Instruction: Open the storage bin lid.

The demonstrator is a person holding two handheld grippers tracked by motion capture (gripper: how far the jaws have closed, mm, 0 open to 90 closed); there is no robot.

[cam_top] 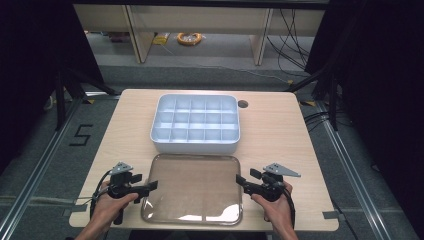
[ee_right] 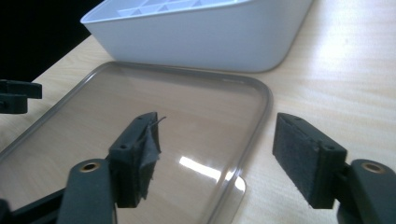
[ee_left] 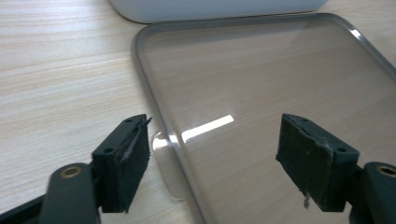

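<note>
A clear lid [cam_top: 192, 187] is flanked at the desk's [cam_top: 280, 135] near edge by spread left tongs [cam_top: 151, 186] and spread right tongs [cam_top: 240, 181]

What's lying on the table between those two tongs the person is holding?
A clear lid with a grey rim lies flat between the left tongs and the right tongs, as the high view shows. Both tongs are open, one at each side edge. The white divided tray sits beyond it.
</note>
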